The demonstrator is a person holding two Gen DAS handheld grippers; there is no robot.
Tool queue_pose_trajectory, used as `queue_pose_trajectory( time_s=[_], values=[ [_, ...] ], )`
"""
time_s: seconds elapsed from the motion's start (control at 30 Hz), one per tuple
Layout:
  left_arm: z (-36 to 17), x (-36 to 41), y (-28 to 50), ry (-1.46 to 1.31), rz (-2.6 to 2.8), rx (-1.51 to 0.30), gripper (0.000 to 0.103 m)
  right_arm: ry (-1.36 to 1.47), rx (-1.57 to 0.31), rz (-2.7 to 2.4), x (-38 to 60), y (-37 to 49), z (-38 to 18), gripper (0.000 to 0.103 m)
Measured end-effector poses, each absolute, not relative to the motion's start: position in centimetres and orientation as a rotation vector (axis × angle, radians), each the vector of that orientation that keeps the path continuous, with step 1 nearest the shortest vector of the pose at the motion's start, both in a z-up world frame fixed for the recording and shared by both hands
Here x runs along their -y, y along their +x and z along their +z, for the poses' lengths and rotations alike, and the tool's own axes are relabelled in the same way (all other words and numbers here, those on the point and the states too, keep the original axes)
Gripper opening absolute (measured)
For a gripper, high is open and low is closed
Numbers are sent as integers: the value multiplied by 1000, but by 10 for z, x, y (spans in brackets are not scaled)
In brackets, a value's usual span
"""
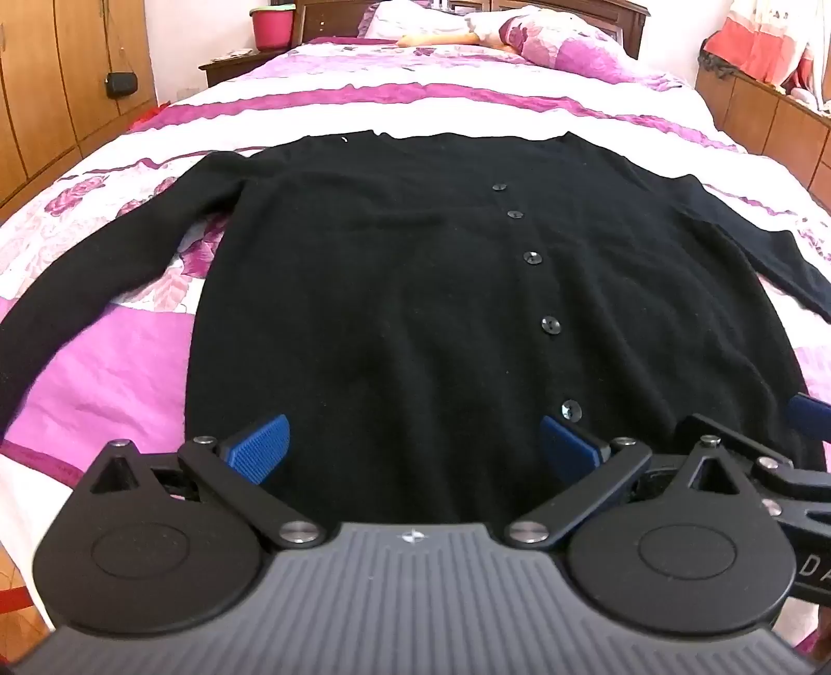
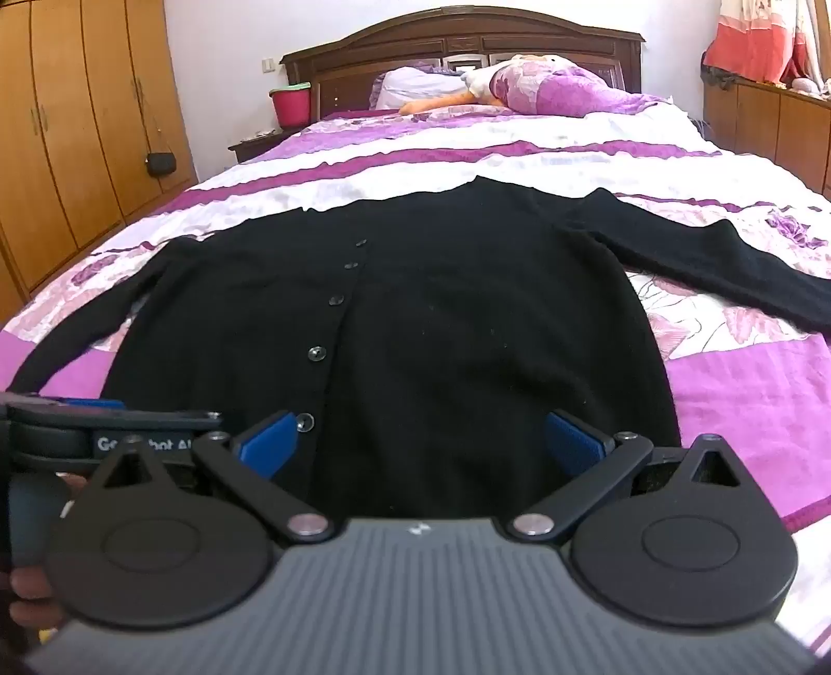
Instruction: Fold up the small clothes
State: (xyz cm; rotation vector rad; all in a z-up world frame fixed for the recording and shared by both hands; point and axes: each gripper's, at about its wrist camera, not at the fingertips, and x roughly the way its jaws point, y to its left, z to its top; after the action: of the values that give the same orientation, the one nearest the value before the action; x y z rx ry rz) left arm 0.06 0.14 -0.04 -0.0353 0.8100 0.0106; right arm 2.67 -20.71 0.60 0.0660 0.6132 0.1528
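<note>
Black cardigan (image 1: 363, 291) lies flat, front up, spread on the purple-and-white floral bedspread (image 1: 104, 363), hem toward the cameras, collar toward the headboard (image 2: 467, 36).

Left of the cardigan body: one sleeve (image 1: 93, 270) runs outward and down over the bedspread. Button row (image 1: 530, 257) runs from collar to hem, fastened. Right of the cardigan body: the other sleeve (image 2: 727, 259) angles outward.

Left gripper (image 1: 413, 446) hovers at the cardigan hem, left of the lowest button; blue pads (image 1: 259, 446) spread fully apart, nothing between them.

Right gripper (image 2: 423, 446) at the hem, right of the button row; jaws released wide, holding nothing. The two grippers sit side by side, close together.

Beyond the cardigan collar: floral pillow (image 2: 561, 91). Red bucket (image 2: 291, 106) beside the headboard.
</note>
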Motion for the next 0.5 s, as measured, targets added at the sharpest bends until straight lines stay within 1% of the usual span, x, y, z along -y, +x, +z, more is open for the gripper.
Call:
queue_pose_trajectory(
  time_s=[0.2,0.5],
  values=[
    [0,-12,4,-57,5,-817,103,70,-621,157,208,27,7,103],
    [1,-1,1,-40,20,-811,103,70,-626,156,207,28,6,103]
  ],
)
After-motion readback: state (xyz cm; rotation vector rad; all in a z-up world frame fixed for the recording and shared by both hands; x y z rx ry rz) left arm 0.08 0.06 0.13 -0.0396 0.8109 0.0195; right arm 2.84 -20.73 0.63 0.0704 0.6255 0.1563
